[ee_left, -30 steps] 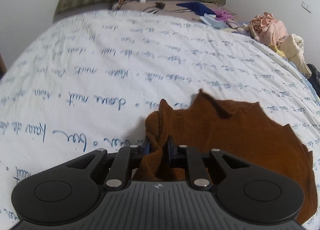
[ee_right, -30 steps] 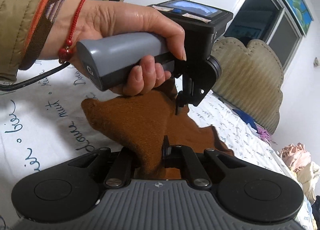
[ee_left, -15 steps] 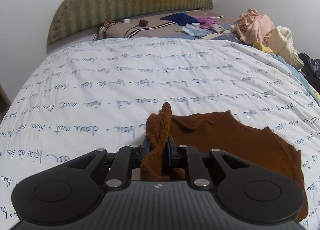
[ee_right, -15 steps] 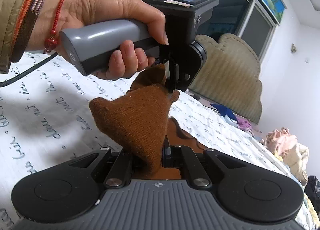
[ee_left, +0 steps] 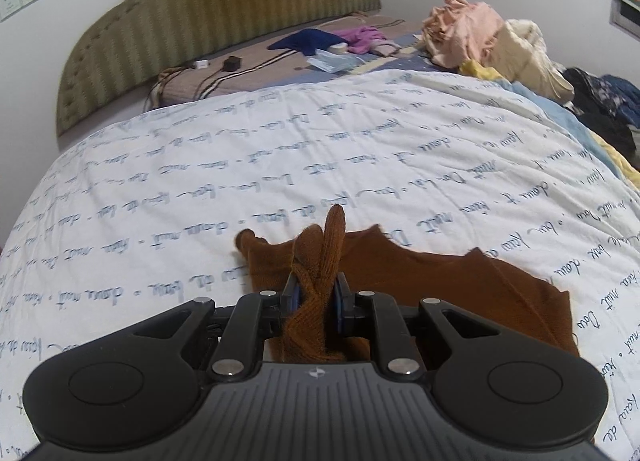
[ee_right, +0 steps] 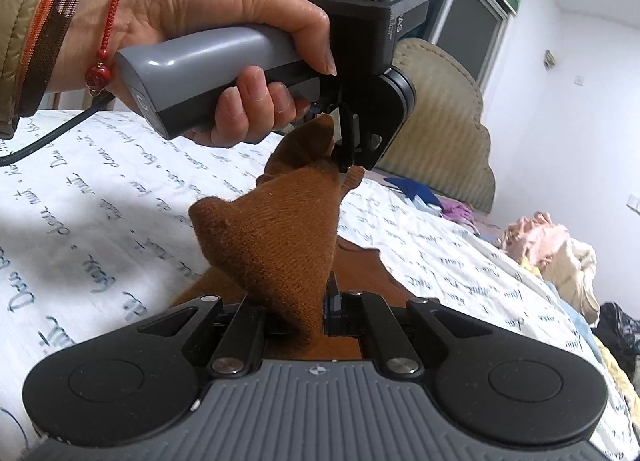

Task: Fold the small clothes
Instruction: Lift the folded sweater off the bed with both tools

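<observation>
So your left hand-held gripper [ee_left: 315, 293] is pinching a bunched-up fold of the rust-brown knitted garment [ee_left: 460, 285], with a little peak of knit sticking up past the blue pads. Your right hand-held gripper [ee_right: 316, 309] is clamped on another corner of the same brown knit, and the fabric rises from its jaws in a cone toward the left one. From the right wrist camera you can see your left hand [ee_right: 224, 41] wrapped around the grey handle, a red string bracelet with a bead [ee_right: 98, 75] on the wrist and an olive quilted sleeve with an orange-striped cuff [ee_right: 28, 33] at the edge. The held parts are lifted off the bed, while the rest of the garment lies spread on the white duvet printed with blue handwriting [ee_left: 240, 181], trailing off to the right in the left wrist view. Further back there's an olive ribbed headboard [ee_left: 224, 17], plus a loose pile of pink and cream clothes [ee_left: 488, 37] on the far right side of the bed, well apart from the knit.
</observation>
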The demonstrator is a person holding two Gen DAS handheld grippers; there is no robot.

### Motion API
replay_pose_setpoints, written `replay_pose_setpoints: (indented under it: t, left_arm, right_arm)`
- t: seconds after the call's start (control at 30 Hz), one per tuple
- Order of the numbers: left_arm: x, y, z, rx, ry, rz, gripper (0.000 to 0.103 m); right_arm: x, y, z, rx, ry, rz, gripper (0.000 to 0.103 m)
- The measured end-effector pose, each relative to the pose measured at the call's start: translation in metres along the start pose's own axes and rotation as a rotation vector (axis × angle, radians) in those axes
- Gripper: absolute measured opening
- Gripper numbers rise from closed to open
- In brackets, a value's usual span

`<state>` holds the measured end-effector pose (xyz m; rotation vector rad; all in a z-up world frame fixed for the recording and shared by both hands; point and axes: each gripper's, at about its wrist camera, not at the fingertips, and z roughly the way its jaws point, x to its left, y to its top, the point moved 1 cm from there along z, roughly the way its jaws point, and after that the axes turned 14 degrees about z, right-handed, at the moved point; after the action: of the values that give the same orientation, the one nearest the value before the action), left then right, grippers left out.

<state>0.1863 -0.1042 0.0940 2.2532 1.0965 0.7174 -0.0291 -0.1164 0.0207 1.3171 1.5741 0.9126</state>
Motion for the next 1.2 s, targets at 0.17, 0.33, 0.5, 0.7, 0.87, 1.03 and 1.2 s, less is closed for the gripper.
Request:
replay_pose_setpoints:
  t: [0.17,0.33,0.5,0.7,0.87,1.03,1.2]
  left_arm:
    - [-0.025,0.010,0.007,0.003,-0.013,0.035,0.016]
    - [-0.047,0.018,0.013,0.007,-0.025,0.062,0.016]
    - [-0.071,0.024,0.020,0.014,-0.039,0.094,0.016]
    - [-0.097,0.030,0.034,0.033,-0.052,0.127,0.016]
    - [-0.115,0.033,0.043,0.042,-0.053,0.149,0.016]
    - [-0.128,0.036,0.050,0.048,-0.055,0.167,0.016]
    - [-0.139,0.037,0.058,0.061,-0.063,0.179,0.016]
  right_arm:
    - [-0.018,-0.008,-0.004,0.007,-0.025,0.030,0.009]
    - [-0.033,-0.015,-0.006,0.014,-0.056,0.054,0.009]
    - [-0.051,-0.022,-0.007,0.028,-0.082,0.091,0.009]
    - [-0.073,-0.033,-0.006,0.055,-0.089,0.150,0.009]
    - [-0.079,-0.041,-0.008,0.073,-0.085,0.188,0.009]
    - [-0.084,-0.045,-0.008,0.079,-0.084,0.210,0.009]
    - [-0.093,-0.048,-0.006,0.101,-0.072,0.263,0.009]
